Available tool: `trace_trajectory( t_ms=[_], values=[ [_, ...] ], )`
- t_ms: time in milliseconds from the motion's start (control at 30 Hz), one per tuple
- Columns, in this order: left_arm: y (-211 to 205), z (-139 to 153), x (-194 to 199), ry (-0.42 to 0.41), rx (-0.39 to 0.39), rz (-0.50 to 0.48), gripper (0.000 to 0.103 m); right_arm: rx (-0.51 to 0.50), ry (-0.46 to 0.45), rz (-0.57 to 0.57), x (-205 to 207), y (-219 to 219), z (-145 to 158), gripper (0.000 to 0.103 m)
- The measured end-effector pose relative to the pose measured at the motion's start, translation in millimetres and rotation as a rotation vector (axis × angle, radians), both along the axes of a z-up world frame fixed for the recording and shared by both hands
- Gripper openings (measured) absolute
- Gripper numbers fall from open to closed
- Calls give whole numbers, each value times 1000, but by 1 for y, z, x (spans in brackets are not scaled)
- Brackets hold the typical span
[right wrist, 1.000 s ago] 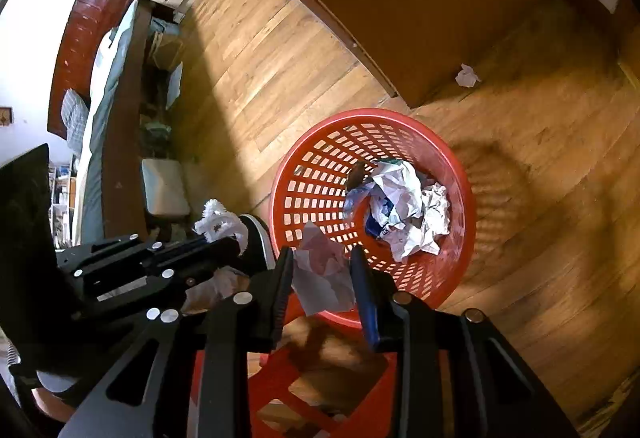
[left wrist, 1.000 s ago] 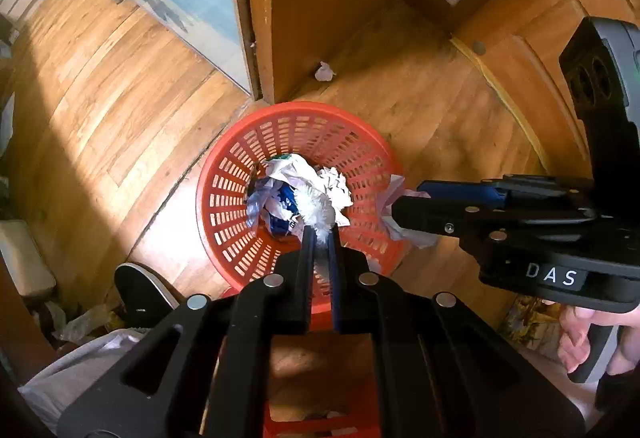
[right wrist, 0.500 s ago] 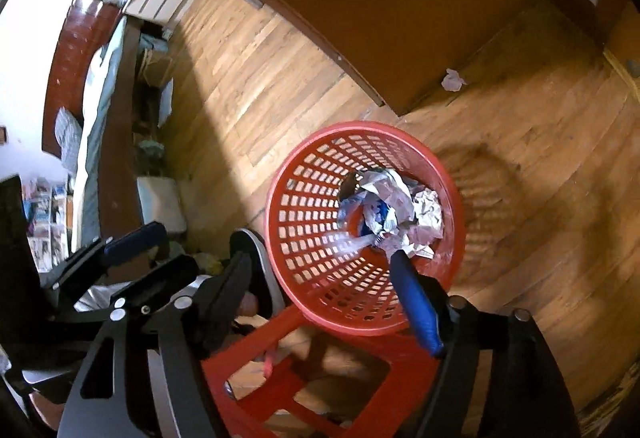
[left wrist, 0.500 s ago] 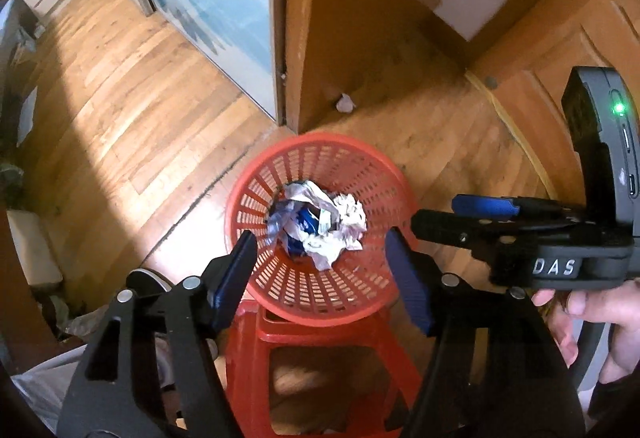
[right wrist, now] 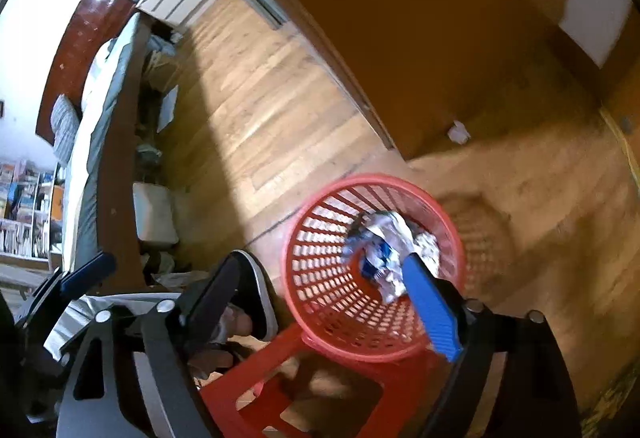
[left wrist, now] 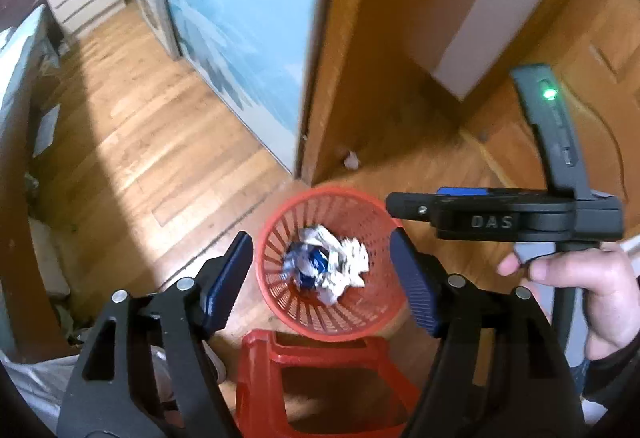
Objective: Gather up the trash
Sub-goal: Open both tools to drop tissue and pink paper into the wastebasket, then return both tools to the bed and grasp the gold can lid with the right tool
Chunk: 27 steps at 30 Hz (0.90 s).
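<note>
A red plastic basket (left wrist: 276, 238) stands on the wooden floor and holds crumpled white and blue trash (left wrist: 328, 266). It also shows in the right wrist view (right wrist: 320, 278), with the trash (right wrist: 392, 242) inside. My left gripper (left wrist: 322, 278) is open and empty, held above the basket. My right gripper (right wrist: 320, 302) is open and empty, also above it; it shows from the side in the left wrist view (left wrist: 400, 204). A small crumpled white paper (left wrist: 352, 159) lies on the floor by the door, also seen in the right wrist view (right wrist: 459, 132).
A red plastic stool (left wrist: 320, 378) stands just in front of the basket. A wooden door (left wrist: 380, 18) is behind the basket. A bed (right wrist: 100, 98) and a shoe (right wrist: 256, 298) lie to the left.
Both grippers opened and dropped their paper into the basket. Both have since risen away from the basket, which looks smaller and farther.
</note>
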<state>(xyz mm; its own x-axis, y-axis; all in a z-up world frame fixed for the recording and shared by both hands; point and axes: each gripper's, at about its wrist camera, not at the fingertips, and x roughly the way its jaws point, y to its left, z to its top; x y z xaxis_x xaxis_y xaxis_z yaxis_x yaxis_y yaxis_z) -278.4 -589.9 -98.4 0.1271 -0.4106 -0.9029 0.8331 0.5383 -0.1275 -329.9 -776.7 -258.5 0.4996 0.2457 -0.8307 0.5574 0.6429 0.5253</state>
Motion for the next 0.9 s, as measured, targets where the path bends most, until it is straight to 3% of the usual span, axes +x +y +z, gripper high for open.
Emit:
trace_trajectory(
  t_ms=[133,200,400,600,767,900],
  values=[
    [18,19,15,5,-34,56,73,-37,-29,51,25,19,24,97],
    [31,28,28,3,-51,99,79,-62,-25,75,37,30,33,96],
    [98,64,94,-10,-151,259,80,-142,-40,196,89,81,65,96],
    [238,95,207,-122,-229,591,85,-270,-165,433,185,172,111,96],
    [392,69,287,-153,-236,929,85,-320,-333,633,307,266,167,96],
    [499,41,334,-165,-205,1155,85,-435,-482,822,398,364,210,96]
  ],
)
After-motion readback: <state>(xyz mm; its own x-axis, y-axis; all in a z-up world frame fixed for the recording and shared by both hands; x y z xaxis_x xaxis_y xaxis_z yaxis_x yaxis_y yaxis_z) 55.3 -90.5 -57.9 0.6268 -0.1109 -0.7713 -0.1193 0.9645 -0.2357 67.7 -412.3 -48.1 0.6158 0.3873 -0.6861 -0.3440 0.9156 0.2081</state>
